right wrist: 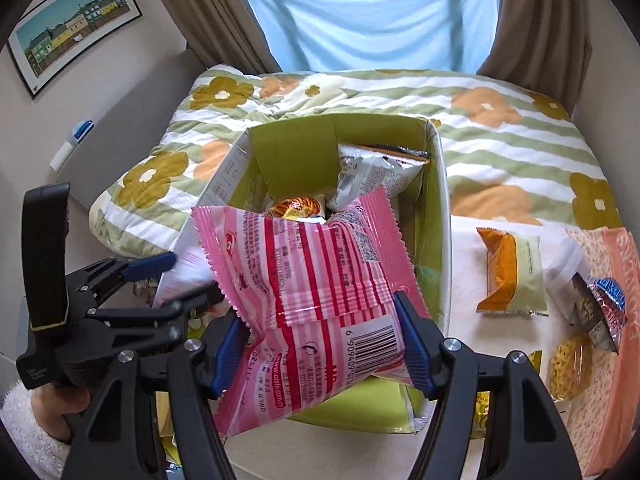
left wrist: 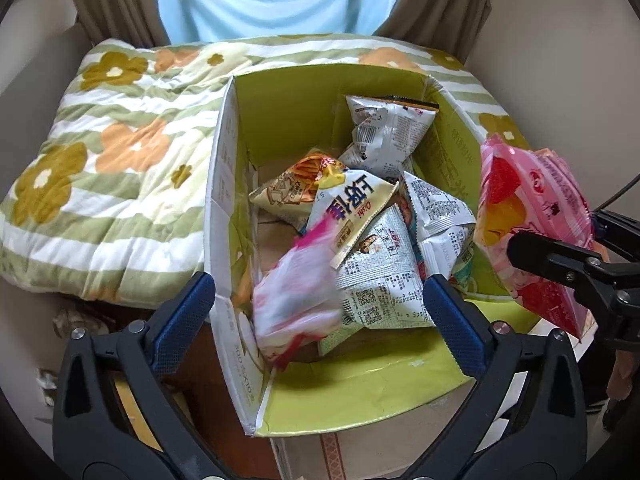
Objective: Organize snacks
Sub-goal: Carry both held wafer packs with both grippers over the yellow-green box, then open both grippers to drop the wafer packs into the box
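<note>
Two pairs of tongs are working over one box, so let's sweep across from the left: a flowered quilt (left wrist: 100,168) lies far left on the bed, and hard against it stands the green-lined box (left wrist: 288,92), flaps up, already holding a heap of snack bags (left wrist: 384,264). Left tongs (left wrist: 320,312) hang right above that heap with the jaws spread wide and nothing pressed between the blue pads; a blurred pink-and-white packet (left wrist: 296,300) sits just below them inside the box, looking freshly let go. Moving right, the right tongs (right wrist: 324,344) are clenched on a pink striped packet (right wrist: 316,276), squeezing its lower end so the bag bulges, its long axis running up and away from the jaws toward the box opening. That's the relation to watch, I'd say: the packet hangs at the box's near right rim, the opening lying ahead and slightly left, so the right hand is the one placed to drop it in. Only the right wrist view shows what waits further right on the counter (right wrist: 460,248): an orange-and-green packet (right wrist: 512,276), a foil bag (right wrist: 600,308) and a noodle pack (right wrist: 572,368), all well apart from the box; the left view alone shows the heap's depth
</note>
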A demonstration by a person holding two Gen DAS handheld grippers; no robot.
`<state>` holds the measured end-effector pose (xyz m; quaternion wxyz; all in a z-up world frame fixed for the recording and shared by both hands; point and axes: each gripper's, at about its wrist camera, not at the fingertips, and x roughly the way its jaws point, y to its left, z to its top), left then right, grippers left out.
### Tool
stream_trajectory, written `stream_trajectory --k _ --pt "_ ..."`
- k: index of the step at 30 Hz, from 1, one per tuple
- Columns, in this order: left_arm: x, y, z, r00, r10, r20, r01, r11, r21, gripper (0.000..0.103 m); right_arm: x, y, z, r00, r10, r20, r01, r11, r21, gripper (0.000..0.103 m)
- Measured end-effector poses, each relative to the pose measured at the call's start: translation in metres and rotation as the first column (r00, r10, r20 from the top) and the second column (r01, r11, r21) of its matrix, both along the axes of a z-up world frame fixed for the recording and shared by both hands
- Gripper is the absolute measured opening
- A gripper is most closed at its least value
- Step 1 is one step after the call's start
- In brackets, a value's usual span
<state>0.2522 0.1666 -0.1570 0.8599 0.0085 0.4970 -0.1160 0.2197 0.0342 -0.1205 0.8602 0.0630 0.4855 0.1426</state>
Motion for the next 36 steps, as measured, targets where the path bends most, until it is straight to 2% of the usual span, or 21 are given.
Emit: stream_trajectory --k 6,10,16,19,22,23,27,36 --pt "-0.021 0.007 0.005 1.000 0.017 0.000 -0.017 1.000 -0.019 0.103 -0.003 0.002 -0.007 0.999 -0.031 -0.016 0.030 1.000 -0.003 0.066" --pt "-0.033 0.012 0.010 0.999 0.048 0.025 -0.048 0.999 0.009 0.103 -0.003 0.007 -0.010 0.999 -0.043 -0.017 0.043 0.999 0.001 0.066" --pt "-0.035 0.022 0.009 0.995 0.096 0.017 -0.096 0.995 -0.032 0.103 -0.001 0.012 -0.019 0.997 -0.068 -0.024 0.069 0.997 0.038 0.068" --pt "-0.038 0.024 0.011 0.993 0.109 0.033 -0.109 0.994 -0.020 0.103 -0.003 0.013 -0.022 0.995 -0.099 -0.012 0.099 0.993 0.056 0.075" --pt "-0.042 0.026 0.015 0.992 0.116 0.043 -0.115 0.993 -0.020 0.103 -0.007 0.009 -0.019 0.991 -0.128 0.032 0.125 0.988 0.092 0.096" --pt "-0.043 0.026 0.015 0.992 0.117 0.045 -0.117 0.993 -0.019 0.103 -0.008 0.008 -0.017 0.990 -0.135 0.047 0.130 0.987 0.098 0.097" --pt "-0.045 0.025 0.014 0.992 0.118 0.041 -0.117 0.993 -0.021 0.103 -0.013 0.004 -0.012 0.984 -0.153 0.089 0.144 0.985 0.098 0.097" --pt "-0.051 0.024 0.020 0.994 0.094 0.048 -0.092 0.995 -0.028 0.103 -0.022 0.004 -0.001 0.986 -0.136 0.097 0.126 0.987 0.099 0.097"
